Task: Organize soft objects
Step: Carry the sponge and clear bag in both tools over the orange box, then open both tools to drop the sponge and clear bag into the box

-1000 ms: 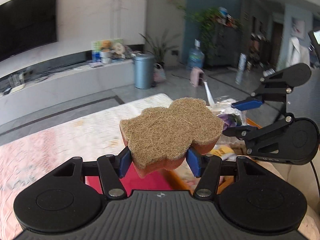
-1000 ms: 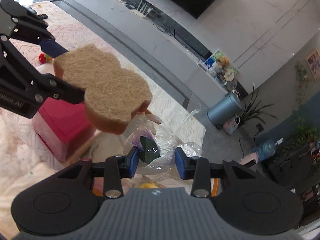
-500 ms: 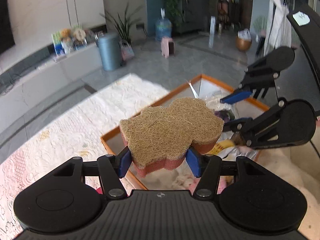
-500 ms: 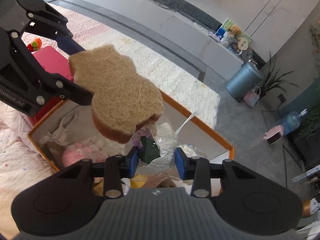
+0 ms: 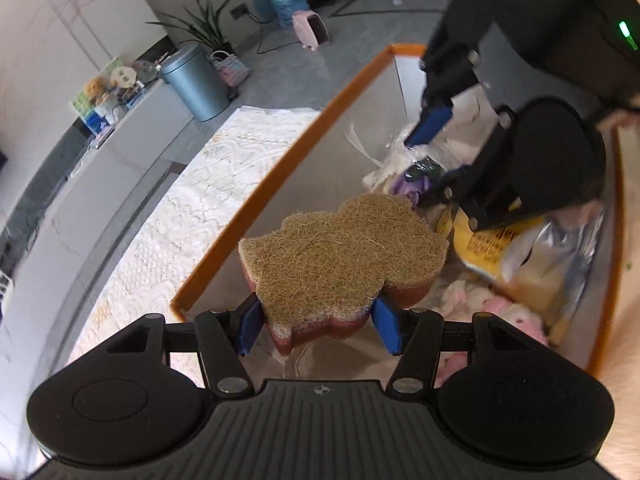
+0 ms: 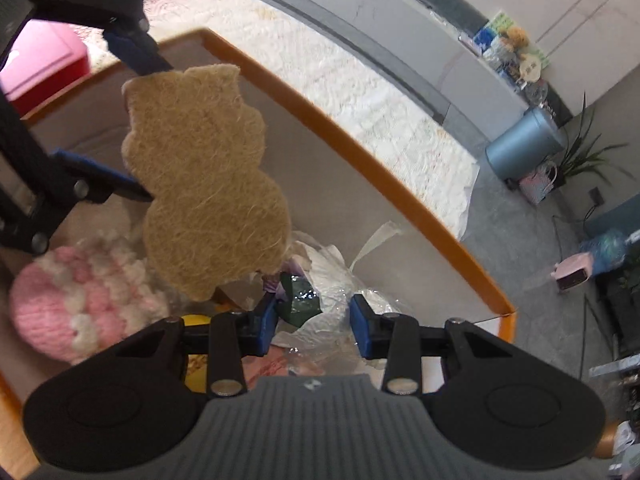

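Observation:
My left gripper (image 5: 316, 326) is shut on a bear-shaped sponge (image 5: 344, 264) with a tan fibre top and a reddish base, held above the orange-rimmed storage box (image 5: 256, 204). The sponge also shows in the right wrist view (image 6: 208, 184), between the left gripper's blue fingers (image 6: 136, 54). My right gripper (image 6: 314, 328) is shut on a clear plastic bag (image 6: 332, 280) holding dark green and purple items, low inside the box (image 6: 384, 176). In the left wrist view the right gripper (image 5: 436, 156) sits just past the sponge, on the bag (image 5: 396, 160).
Inside the box lie a pink and white knitted hat (image 6: 68, 300), a yellow packet (image 5: 492, 248) and a silver foil bag (image 5: 556, 264). A red box (image 6: 40, 64) stands beside it on the white lace cloth (image 5: 192, 216). A blue bin (image 5: 200, 84) stands on the floor beyond.
Both grippers have moved down and forward over the box. The sponge now hangs over the box interior, and the right gripper has lowered with the bag among the box contents.

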Motion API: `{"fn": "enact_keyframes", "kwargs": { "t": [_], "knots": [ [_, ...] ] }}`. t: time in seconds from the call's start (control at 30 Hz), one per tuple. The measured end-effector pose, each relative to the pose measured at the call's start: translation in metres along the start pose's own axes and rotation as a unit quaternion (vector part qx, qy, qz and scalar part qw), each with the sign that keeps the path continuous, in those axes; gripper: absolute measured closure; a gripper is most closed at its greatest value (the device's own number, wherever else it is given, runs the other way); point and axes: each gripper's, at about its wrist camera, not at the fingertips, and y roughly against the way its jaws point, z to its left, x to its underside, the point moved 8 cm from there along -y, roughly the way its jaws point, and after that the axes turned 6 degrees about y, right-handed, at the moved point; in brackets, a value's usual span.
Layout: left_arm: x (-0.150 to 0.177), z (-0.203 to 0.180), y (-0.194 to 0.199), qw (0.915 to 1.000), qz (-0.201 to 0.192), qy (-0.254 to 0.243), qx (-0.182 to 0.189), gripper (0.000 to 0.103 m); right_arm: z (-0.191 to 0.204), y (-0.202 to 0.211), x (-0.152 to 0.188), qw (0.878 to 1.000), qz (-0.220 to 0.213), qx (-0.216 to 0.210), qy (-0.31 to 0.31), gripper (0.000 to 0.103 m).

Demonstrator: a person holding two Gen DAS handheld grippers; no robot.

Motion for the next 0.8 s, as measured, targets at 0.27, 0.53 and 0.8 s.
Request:
{"fn": "enact_keyframes", "kwargs": {
  "t": [0.27, 0.53, 0.8],
  "knots": [
    [-0.001, -0.002, -0.009, 0.9999, 0.004, 0.005, -0.009, 0.030, -0.001, -0.019, -0.005, 1.000, 0.004, -0.004, 0.006, 0.059],
    [-0.001, 0.004, 0.009, 0.9999, -0.007, 0.015, 0.003, 0.017, 0.000, 0.002, -0.009, 0.999, 0.005, 0.029, 0.019, 0.033],
    [-0.001, 0.018, 0.065, 0.9945, -0.062, 0.083, 0.015, 0.017, 0.001, 0.049, -0.014, 0.999, -0.010, 0.037, -0.007, 0.033]
  ]
}}
